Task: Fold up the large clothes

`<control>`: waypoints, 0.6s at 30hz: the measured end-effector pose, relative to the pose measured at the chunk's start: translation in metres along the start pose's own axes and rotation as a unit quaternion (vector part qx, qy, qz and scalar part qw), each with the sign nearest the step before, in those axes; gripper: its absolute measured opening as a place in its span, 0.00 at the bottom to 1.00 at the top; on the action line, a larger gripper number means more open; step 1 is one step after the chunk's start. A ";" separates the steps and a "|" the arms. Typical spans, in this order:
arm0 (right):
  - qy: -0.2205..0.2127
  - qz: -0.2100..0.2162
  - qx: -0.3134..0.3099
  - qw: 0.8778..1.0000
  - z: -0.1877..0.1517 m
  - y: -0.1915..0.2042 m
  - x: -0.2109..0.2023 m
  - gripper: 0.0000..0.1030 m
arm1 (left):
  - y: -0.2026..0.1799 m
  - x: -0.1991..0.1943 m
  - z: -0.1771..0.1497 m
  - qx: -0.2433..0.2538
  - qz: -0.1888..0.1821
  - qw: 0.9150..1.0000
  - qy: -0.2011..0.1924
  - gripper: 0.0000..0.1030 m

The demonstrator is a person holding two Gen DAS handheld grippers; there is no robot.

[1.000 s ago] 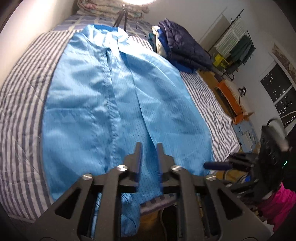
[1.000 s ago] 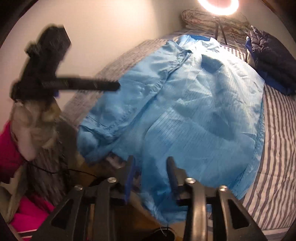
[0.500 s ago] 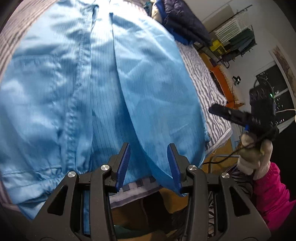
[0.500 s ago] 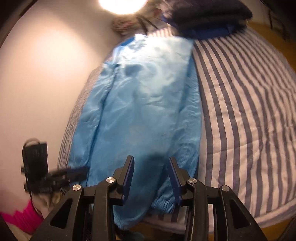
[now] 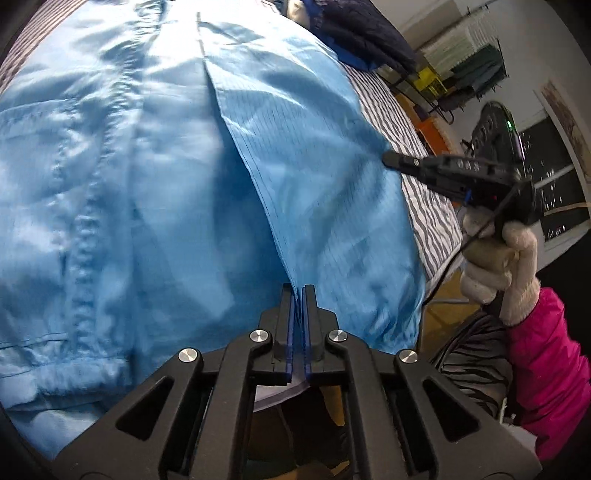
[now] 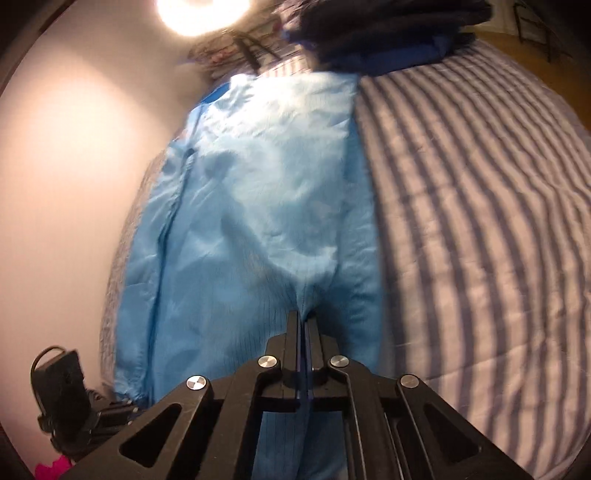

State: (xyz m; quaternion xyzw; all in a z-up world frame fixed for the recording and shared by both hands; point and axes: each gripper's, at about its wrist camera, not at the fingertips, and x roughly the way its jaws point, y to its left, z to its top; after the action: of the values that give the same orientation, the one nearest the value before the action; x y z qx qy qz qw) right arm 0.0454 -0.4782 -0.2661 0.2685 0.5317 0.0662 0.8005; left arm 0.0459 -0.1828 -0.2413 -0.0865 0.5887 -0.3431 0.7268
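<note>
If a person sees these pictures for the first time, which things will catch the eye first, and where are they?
First comes the large light blue garment, spread flat over the striped bedcover. Next, the left gripper and the right gripper are both shut on its near hem. A bright round lamp glares at the far end of the bed.

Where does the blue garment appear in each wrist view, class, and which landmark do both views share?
Left wrist: the blue garment fills the left and centre, its hem pinched in the left gripper.
Right wrist: it runs up the centre, pinched in the right gripper.
Shared landmark: the striped bedcover, right of the garment.
</note>
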 end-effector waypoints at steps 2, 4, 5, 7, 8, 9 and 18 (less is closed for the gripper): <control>0.006 0.015 0.016 1.000 0.000 -0.008 0.000 0.00 | -0.006 0.003 -0.004 0.014 0.004 1.000 0.007 0.01; 0.017 0.066 0.015 0.998 -0.004 -0.007 -0.002 0.02 | -0.006 0.001 -0.007 0.021 0.013 1.000 0.007 0.01; 0.023 0.082 0.005 0.996 -0.006 -0.003 -0.004 0.05 | -0.005 -0.002 -0.009 0.022 0.015 1.000 0.007 0.01; 0.020 0.068 -0.011 0.997 -0.008 0.001 -0.006 0.31 | 0.004 -0.008 -0.010 0.016 0.027 0.999 0.004 0.01; 0.017 0.066 -0.008 0.998 -0.007 0.000 -0.007 0.35 | 0.009 -0.009 -0.009 0.012 0.026 1.000 0.005 0.01; 0.013 0.071 0.000 0.997 -0.005 -0.003 -0.007 0.36 | 0.013 -0.011 -0.010 0.006 0.024 1.000 0.005 0.01; 0.011 0.086 0.083 0.993 0.023 -0.033 0.013 0.27 | -0.002 0.001 -0.007 0.025 0.030 0.999 0.009 0.01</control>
State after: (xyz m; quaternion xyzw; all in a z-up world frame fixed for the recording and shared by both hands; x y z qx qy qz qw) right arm 0.0652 -0.5095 -0.2870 0.3779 0.5193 0.0936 0.7607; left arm 0.0390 -0.1828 -0.2434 -0.0476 0.5886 -0.3365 0.7335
